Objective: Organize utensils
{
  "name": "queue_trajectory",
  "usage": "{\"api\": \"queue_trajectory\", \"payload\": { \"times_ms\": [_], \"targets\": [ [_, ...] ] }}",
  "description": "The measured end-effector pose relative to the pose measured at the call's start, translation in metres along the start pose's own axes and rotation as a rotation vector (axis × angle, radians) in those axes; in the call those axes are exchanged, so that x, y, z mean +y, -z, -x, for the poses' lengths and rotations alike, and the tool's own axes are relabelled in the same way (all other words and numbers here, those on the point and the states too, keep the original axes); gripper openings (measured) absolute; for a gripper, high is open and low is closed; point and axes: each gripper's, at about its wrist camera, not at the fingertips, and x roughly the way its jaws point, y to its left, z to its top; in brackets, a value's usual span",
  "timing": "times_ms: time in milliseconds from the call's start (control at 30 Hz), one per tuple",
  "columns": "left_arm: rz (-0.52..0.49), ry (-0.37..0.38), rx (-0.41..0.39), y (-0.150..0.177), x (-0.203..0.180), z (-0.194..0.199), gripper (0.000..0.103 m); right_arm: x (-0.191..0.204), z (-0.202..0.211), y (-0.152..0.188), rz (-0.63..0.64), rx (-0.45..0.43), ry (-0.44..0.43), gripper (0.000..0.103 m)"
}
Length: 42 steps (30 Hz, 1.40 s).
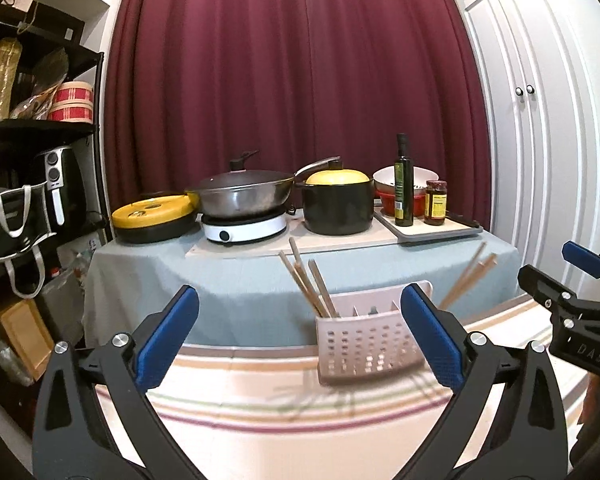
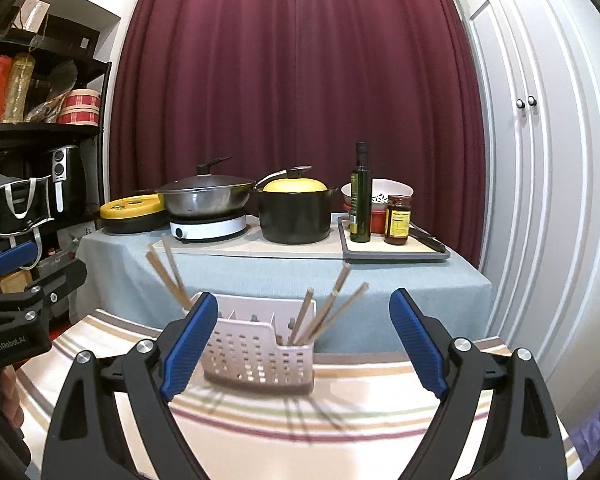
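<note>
**A:** So where's your stuff sitting right now?

**B:** Your holder [image 2: 256, 354], the pale perforated one with dividers, stands on the striped table [image 1: 300, 420], close to its far edge. From the right wrist view it's straight ahead, with its left end behind the gripper's left finger. From the left wrist view it's over toward the right finger.

**A:** And the chopsticks?

**B:** Two bunches. One bunch of chopsticks [image 1: 308, 284] leans left out of the left end compartment, the other bunch [image 2: 328, 310] fans out to the right from the right end. There's something small and dark poking up in the middle slots, too tiny to tell what.

**A:** Your grippers holding anything?

**B:** Nope. Your left gripper [image 1: 300, 336] is spread wide with nothing between the blue pads, hovering over the table short of the holder. Your right gripper [image 2: 300, 344] is just as wide and also has nothing in it. Each one shows up at the edge of the other's camera.

**A:** Background?

**B:** Second table [image 2: 260, 280] with a blue-grey cloth behind, carrying a wok [image 1: 246, 196], a black pot [image 1: 338, 204] with a yellow lid, an oil bottle [image 2: 360, 196] and a jar [image 2: 398, 220] on a tray.
</note>
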Motion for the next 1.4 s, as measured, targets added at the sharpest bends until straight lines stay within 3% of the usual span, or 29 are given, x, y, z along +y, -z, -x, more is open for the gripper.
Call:
{"api": "queue_trajectory", "payload": {
  "times_ms": [433, 700, 1400],
  "targets": [
    [0.023, 0.007, -0.055, -0.01, 0.002, 0.092, 0.099, -0.007, 0.076, -0.01, -0.005, -0.043, 0.019, 0.085],
    [0.046, 0.005, -0.09, -0.019, 0.011, 0.125, 0.099, -0.003, 0.108, -0.02, 0.004, -0.099, 0.022, 0.086],
    [0.068, 0.012, -0.124, -0.02, 0.016, 0.148, 0.099, 0.003, 0.129, -0.028, 0.021, -0.15, 0.017, 0.086]
  ]
}}
